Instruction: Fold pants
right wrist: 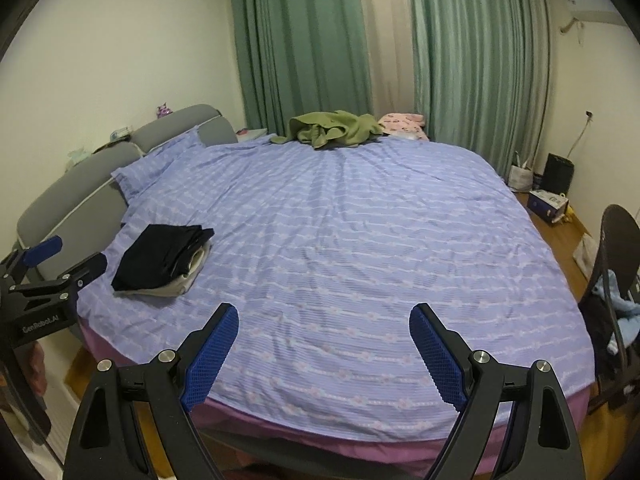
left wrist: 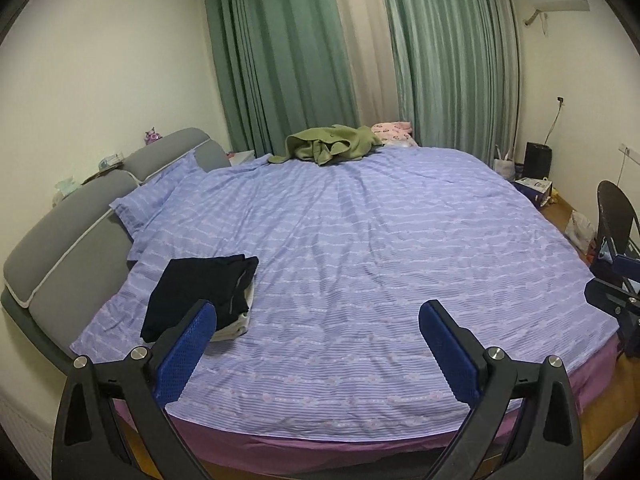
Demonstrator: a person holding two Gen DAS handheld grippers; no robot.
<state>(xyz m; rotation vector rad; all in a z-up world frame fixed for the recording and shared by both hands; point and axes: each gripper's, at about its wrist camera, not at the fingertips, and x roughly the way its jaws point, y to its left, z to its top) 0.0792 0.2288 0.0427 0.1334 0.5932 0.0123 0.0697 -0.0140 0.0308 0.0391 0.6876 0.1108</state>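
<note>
A crumpled olive-green garment (left wrist: pixel 332 145) lies at the far edge of the bed, also in the right wrist view (right wrist: pixel 334 128). A stack of folded clothes, black on top of a pale one (left wrist: pixel 200 294), sits on the bed's near left, also in the right wrist view (right wrist: pixel 162 258). My left gripper (left wrist: pixel 318 316) is open and empty above the bed's near edge. My right gripper (right wrist: pixel 324 318) is open and empty beside it. Each gripper shows at the edge of the other's view.
The bed has a lilac striped cover (left wrist: pixel 380 240) and a grey padded headboard (left wrist: pixel 68 240) on the left. A pink garment (left wrist: pixel 394 130) lies by the green curtains (left wrist: pixel 280 60). A dark chair (right wrist: pixel 618 264), bags and boxes (right wrist: pixel 548 202) stand on the right floor.
</note>
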